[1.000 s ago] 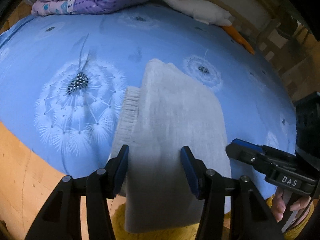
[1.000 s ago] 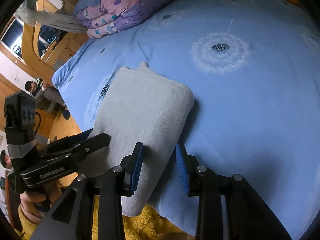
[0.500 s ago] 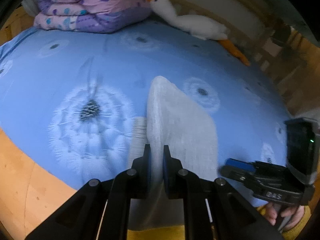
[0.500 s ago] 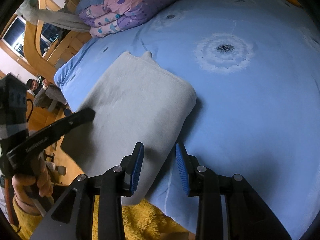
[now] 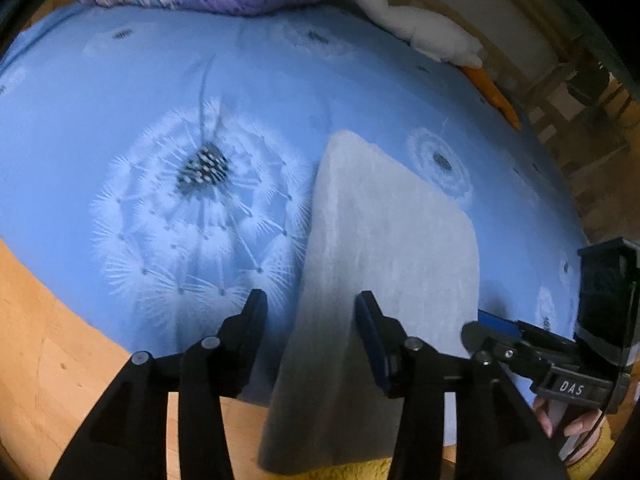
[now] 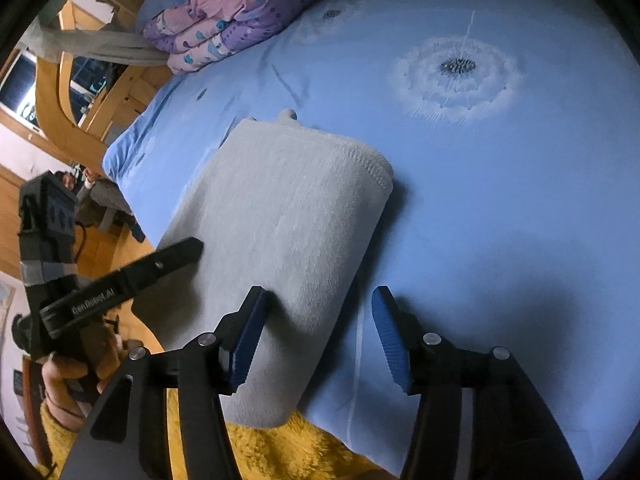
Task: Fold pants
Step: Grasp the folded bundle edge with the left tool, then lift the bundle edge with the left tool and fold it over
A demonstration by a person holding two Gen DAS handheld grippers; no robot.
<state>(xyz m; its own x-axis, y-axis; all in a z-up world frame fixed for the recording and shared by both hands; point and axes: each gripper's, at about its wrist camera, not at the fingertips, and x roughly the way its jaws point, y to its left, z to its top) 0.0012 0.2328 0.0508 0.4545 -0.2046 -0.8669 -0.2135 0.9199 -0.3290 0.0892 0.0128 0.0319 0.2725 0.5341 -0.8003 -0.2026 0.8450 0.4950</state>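
The folded grey pants point(image 5: 384, 264) lie on the blue dandelion-print bed sheet point(image 5: 168, 92), their near end hanging over the bed's front edge; they also show in the right wrist view point(image 6: 280, 248). My left gripper point(image 5: 312, 328) is open and empty, straddling the pants' left edge. My right gripper point(image 6: 320, 332) is open and empty, straddling the pants' right edge. Each gripper shows in the other's view: the right one point(image 5: 504, 332) at the pants' right side, the left one point(image 6: 168, 260) over the pants' left part.
A folded purple quilt point(image 6: 224, 20) and a white goose plush point(image 5: 416, 24) lie at the far side of the bed. The wooden floor point(image 5: 52, 340) and bed frame point(image 6: 52, 128) are to the left. Yellow fleece sleeves point(image 6: 280, 452) are below.
My left gripper shut on the pants' left edge half a second ago and has now opened and let go. My right gripper has opened wider. The ribbed waistband no longer shows at the left.
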